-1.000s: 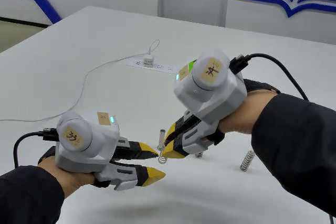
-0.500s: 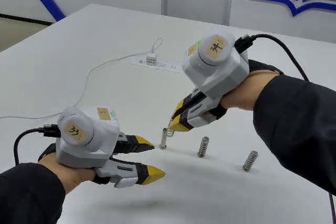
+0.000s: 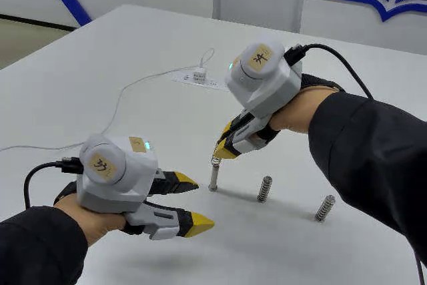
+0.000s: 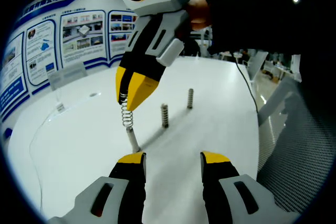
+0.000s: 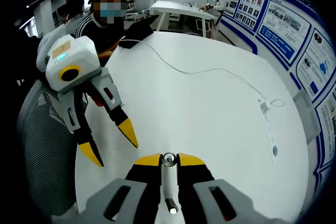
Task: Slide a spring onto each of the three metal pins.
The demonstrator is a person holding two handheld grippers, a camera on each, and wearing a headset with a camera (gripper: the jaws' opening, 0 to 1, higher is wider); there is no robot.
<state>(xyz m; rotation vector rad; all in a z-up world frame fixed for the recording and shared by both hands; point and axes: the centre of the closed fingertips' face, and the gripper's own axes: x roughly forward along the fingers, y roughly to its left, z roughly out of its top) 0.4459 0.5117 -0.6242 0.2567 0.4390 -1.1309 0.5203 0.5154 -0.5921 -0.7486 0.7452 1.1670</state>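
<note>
My right gripper (image 3: 222, 152) is shut on a small spring (image 3: 215, 160) and holds it upright over a bare metal pin (image 3: 213, 177). In the left gripper view the spring (image 4: 126, 114) hangs from the right gripper (image 4: 132, 92), and its lower end meets the top of the pin (image 4: 134, 140). The spring's end (image 5: 168, 158) sits between my right gripper's (image 5: 169, 160) jaws. Two more pins to the right each carry a spring (image 3: 265, 189) (image 3: 325, 207). My left gripper (image 3: 193, 203) (image 4: 173, 157) stands open just left of the bare pin, holding nothing.
All this stands on a white table (image 3: 100, 85). A thin white cable (image 3: 120, 98) runs across its left side to a small plug and label strip (image 3: 199, 78). A grey chair (image 3: 257, 5) is at the far edge. Seated people (image 5: 113, 22) are beyond the table.
My right gripper has lifted the spring off the table beside the pin and brought it over the pin's top. The left gripper has stayed open in about the same place.
</note>
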